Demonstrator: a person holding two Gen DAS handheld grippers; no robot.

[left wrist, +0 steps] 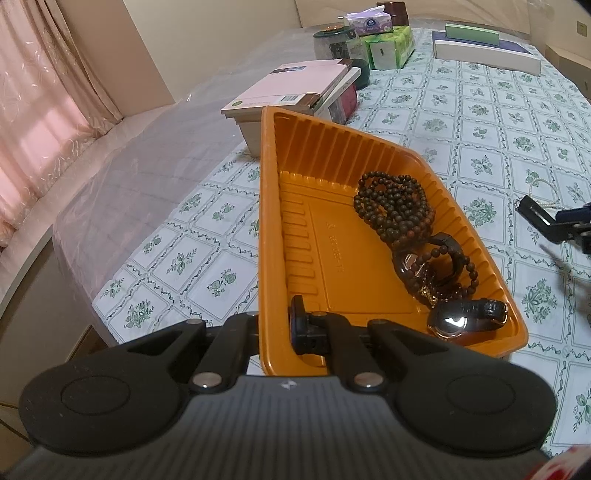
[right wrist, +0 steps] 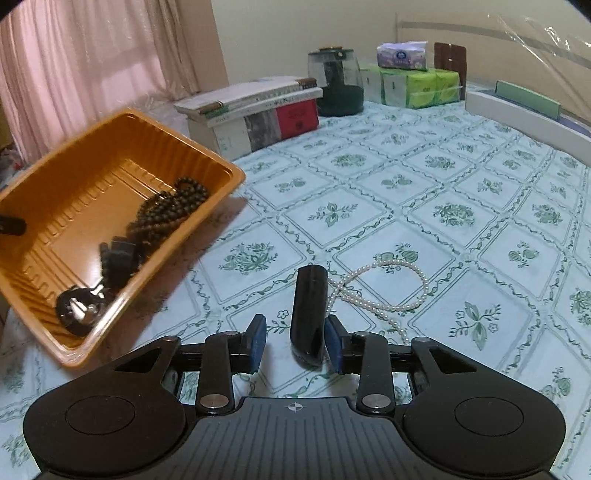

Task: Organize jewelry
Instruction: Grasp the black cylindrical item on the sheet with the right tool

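1. A counter (right wrist: 424,177) is covered with a pale cloth printed with green floral squares
2. A stack of books (right wrist: 255,110) lies at the far left of the counter, the top one with a pale pink cover (left wrist: 291,83)
3. A dark glass jar (right wrist: 334,79) stands just behind the books
4. Green tissue packs (right wrist: 413,86) sit beside the jar, with a purple-patterned tissue pack (right wrist: 402,55) resting on top
5. A brown box (right wrist: 450,55) stands behind the green packs
6. A long white box (left wrist: 487,55) with a green box (left wrist: 471,34) on it lies at the far right
7. Pink curtains (left wrist: 40,103) hang at the left
8. Clear plastic sheeting (left wrist: 155,155) drapes over the counter's left edge
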